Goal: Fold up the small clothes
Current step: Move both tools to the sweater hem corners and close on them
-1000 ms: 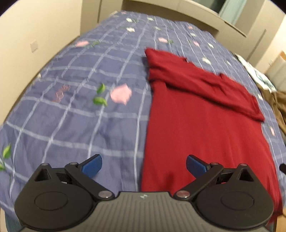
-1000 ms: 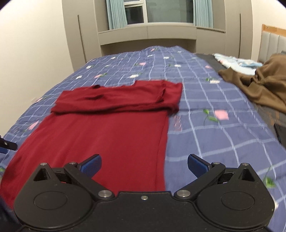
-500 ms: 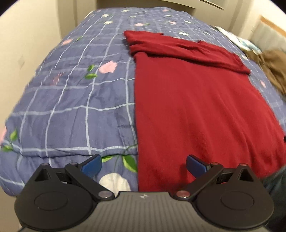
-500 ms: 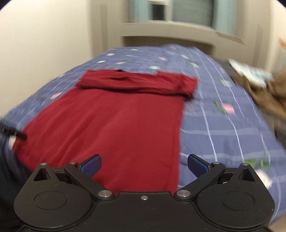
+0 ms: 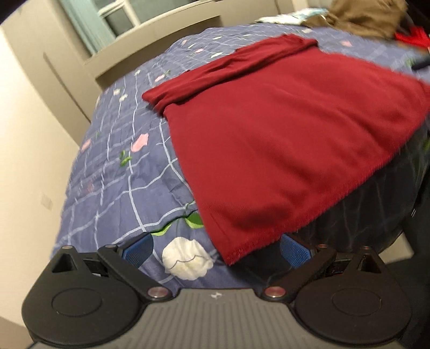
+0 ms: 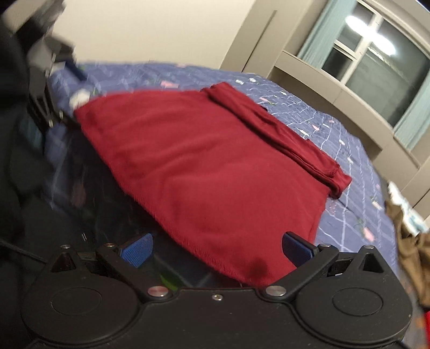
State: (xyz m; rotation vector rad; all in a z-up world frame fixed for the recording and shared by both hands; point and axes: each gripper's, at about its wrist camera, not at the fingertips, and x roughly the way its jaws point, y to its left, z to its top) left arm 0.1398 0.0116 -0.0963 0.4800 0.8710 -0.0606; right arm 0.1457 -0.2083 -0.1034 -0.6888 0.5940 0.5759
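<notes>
A dark red garment [image 5: 282,134] lies flat on the blue checked bedspread [image 5: 121,182], its sleeves folded across the far end; its hem hangs at the bed's near edge. My left gripper [image 5: 216,248] is open, its blue pads on either side of the hem's left corner. In the right wrist view the same garment [image 6: 209,166] fills the middle. My right gripper [image 6: 216,248] is open around the hem's right corner. Neither gripper is holding the cloth.
A brown garment [image 5: 360,16] and a light blue cloth [image 5: 290,16] lie at the bed's far right. The brown garment also shows in the right wrist view [image 6: 414,252]. A cream wall [image 5: 24,139] is on the left. A window ledge [image 6: 336,91] is behind the bed.
Both grippers have dropped down and back to the near edge of the bed and tilted, each now framing a hem corner. Both have stayed open. The garment has not moved.
</notes>
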